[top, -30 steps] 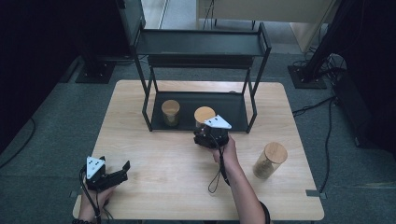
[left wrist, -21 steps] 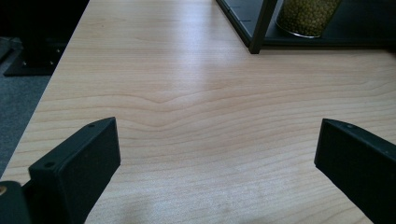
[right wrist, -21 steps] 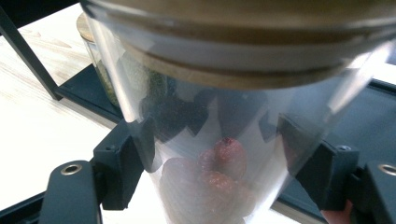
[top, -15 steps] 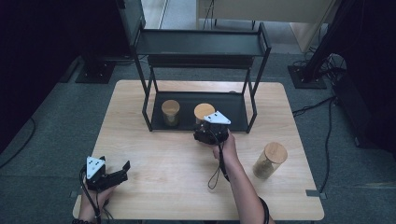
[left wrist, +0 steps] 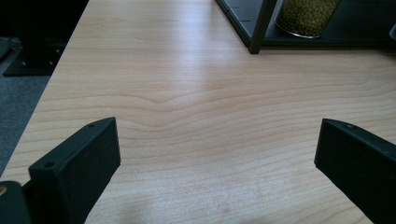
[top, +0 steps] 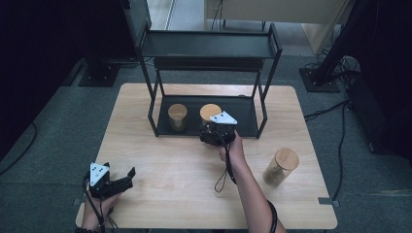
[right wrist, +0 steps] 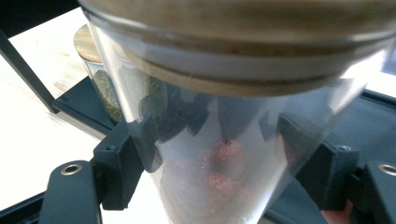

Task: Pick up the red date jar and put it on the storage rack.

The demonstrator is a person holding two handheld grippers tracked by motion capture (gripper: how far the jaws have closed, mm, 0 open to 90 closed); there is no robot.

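The right hand-held gripper clamps the clear glass jar with a round wooden lid, upright, directly ahead over the black metal rack's lower shelf, beside the green-bean jar; the left hand-held gripper rests wide open, well apart on the counter.

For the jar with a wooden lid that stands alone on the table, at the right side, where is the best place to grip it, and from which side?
Grip the lone jar on its glass wall below the wooden lid, coming level from the person's side of the table. It stands upright and round, with open table around it, so two fingers should close across its width. The left gripper is open and free, but it is far from this jar.
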